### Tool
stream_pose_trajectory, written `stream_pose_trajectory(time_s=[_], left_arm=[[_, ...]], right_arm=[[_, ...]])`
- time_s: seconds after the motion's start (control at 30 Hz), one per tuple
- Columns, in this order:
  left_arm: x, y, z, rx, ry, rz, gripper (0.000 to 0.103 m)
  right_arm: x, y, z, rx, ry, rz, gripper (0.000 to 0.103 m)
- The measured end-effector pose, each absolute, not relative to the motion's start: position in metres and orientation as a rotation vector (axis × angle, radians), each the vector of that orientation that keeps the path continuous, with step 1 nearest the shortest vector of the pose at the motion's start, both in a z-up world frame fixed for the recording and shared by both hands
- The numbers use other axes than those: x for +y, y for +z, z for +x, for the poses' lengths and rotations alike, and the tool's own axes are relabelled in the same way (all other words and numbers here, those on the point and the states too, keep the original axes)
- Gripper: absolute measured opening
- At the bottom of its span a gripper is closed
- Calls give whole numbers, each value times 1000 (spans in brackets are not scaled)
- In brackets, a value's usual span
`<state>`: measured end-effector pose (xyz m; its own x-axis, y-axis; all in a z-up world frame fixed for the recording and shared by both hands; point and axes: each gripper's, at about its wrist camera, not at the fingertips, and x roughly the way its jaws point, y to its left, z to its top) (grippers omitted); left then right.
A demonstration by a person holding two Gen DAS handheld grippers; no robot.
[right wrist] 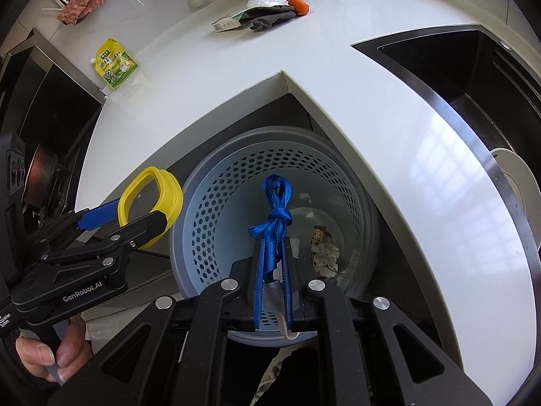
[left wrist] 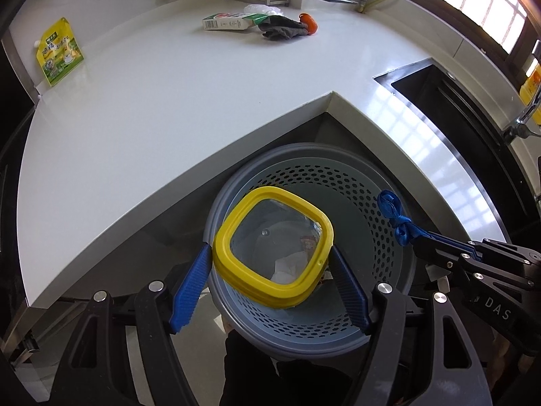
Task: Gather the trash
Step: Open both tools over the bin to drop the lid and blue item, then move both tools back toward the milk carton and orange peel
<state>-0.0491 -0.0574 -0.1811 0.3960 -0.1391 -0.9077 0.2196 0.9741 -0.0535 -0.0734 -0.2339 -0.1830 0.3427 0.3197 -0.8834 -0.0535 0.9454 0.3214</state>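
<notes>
Two hand-held grippers pointed steeply down over a grey perforated wastebasket [left wrist: 389, 237] that stood on the floor in the inner corner of a white L-shaped countertop [left wrist: 169, 118].

The left gripper [left wrist: 270, 257] hung over the near-left part of the basket, its blue fingers [left wrist: 189, 287] spread wide and pressed against opposite sides of a yellow-rimmed clear lid [left wrist: 233, 233], which sat tilted above the basket's rim. In the right wrist view, a bare hand [right wrist: 57, 355] gripped this tool's handle low at the left.

The right gripper [right wrist: 272, 270] hung over the middle of the basket, jaws drawn nearly together and pinching a knotted blue ribbon [right wrist: 275, 216] whose loop stood out past the fingertips, above the basket's opening.

Crumpled paper [right wrist: 326, 257] lay at the basket's bottom.

Well beyond the basket, on the countertop, lay a yellow-green pouch [left wrist: 61, 57], a green and white carton [left wrist: 226, 22], a dark cloth [left wrist: 284, 28] and an orange object [left wrist: 309, 22]. A black sink [right wrist: 473, 77] sat to the basket's right.
</notes>
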Motion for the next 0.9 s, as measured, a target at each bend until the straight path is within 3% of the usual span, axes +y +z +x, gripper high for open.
stream_pose_trajectory(time_s=[0.17, 0.9], left_arm=[[-55, -181, -47, 1145, -218, 77, 75], [-52, -167, -46, 1119, -211, 58, 78]], right_arm=[[-240, -178, -74, 1177, 220, 265, 31], [-243, -170, -74, 1156, 213, 272, 38]])
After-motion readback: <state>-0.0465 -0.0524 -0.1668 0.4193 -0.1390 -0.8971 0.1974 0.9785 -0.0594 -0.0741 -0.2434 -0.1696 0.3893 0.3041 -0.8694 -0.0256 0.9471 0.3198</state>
